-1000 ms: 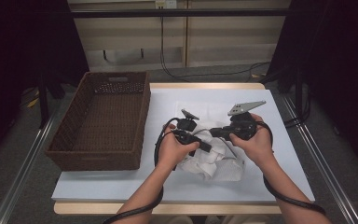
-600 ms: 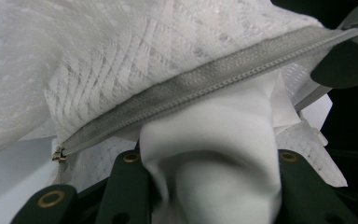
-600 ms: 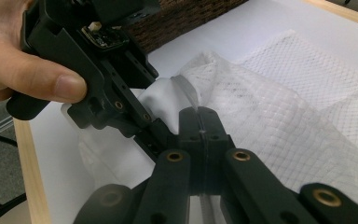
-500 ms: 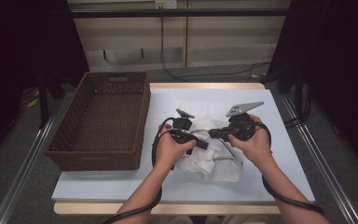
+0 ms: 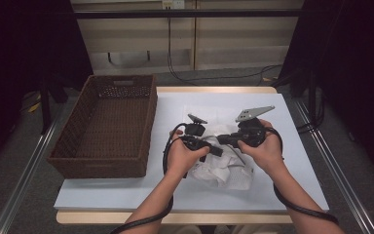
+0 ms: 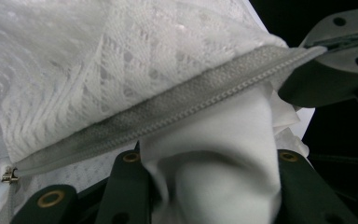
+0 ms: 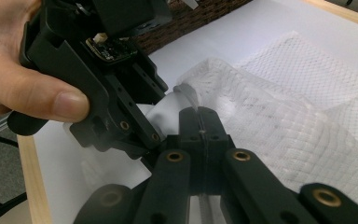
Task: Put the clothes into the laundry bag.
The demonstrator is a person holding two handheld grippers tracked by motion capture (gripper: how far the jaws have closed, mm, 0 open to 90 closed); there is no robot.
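I've got the white mesh bag (image 5: 224,165) on the table, right of the basket (image 5: 108,124); L gripper (image 5: 215,149) clamps white cloth, R gripper (image 7: 200,122) pinched tight on the zipper (image 6: 168,112) edge; pull slow & straight, keep fabric taut.

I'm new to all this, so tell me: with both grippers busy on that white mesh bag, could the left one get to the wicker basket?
Probably not yet. The left gripper is clamped on white cloth at the mesh bag. The basket sits open beside it, nothing between.
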